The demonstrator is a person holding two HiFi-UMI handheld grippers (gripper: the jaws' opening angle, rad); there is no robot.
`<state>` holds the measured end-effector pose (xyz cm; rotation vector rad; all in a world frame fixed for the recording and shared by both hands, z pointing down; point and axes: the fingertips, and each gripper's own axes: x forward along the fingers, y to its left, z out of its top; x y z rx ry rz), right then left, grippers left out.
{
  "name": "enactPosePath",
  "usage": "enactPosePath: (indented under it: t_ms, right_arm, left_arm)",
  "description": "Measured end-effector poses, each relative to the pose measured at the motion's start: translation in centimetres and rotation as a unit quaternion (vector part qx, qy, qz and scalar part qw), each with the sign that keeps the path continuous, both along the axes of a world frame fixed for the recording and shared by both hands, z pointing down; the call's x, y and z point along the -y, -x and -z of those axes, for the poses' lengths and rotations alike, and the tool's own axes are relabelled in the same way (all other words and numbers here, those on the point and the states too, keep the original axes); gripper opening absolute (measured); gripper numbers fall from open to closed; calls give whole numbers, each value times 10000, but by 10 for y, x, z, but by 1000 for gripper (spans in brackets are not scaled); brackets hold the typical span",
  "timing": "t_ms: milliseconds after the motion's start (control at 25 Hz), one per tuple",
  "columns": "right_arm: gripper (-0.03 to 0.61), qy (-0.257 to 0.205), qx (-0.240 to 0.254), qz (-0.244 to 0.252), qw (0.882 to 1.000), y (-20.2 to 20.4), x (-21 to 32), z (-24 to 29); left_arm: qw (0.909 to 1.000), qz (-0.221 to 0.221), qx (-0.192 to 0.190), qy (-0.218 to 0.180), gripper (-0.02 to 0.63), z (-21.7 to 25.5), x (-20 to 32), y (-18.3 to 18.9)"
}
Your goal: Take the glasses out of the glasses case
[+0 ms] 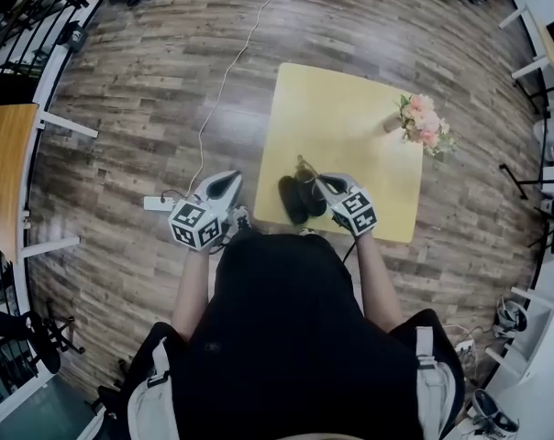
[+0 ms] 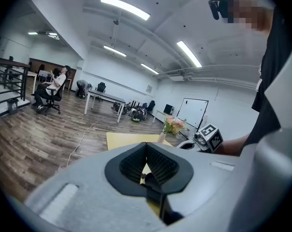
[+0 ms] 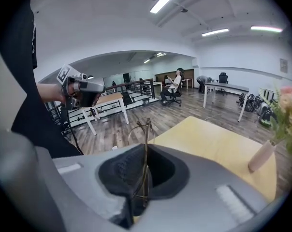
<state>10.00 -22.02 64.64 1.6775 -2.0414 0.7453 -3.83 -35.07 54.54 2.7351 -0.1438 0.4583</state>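
Glasses [image 3: 146,129], thin wire and likely easily bent, are pinched by the frame in my right gripper [image 3: 145,161], so I'd hold lightly; my left gripper [image 2: 147,164] is closed, empty

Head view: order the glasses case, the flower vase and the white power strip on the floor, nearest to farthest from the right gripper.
1. Glasses case, on the table, right beside the right gripper.
2. Flower vase, at the table's far right side.
3. Power strip, on the floor, left of the table.
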Motion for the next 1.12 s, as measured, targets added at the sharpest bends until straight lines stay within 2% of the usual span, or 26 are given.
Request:
enactPosePath:
  t_ms: [400,560,1120]
  right_arm:
    - [18,-303,-14,108,9995,-11,-24,16]
    - [18,-366,-254,155,9989,-14,-40,22]
    - [18,-719,-349,66,9968,-25,-77,39]
  left_arm:
    - [10000,11,45,3,11,-5,-51,-13]
    - [10000,-52,73,-36,11,-6,-69,-19]
    - [9996,-207,122,-121,11,-1,-111,-38]
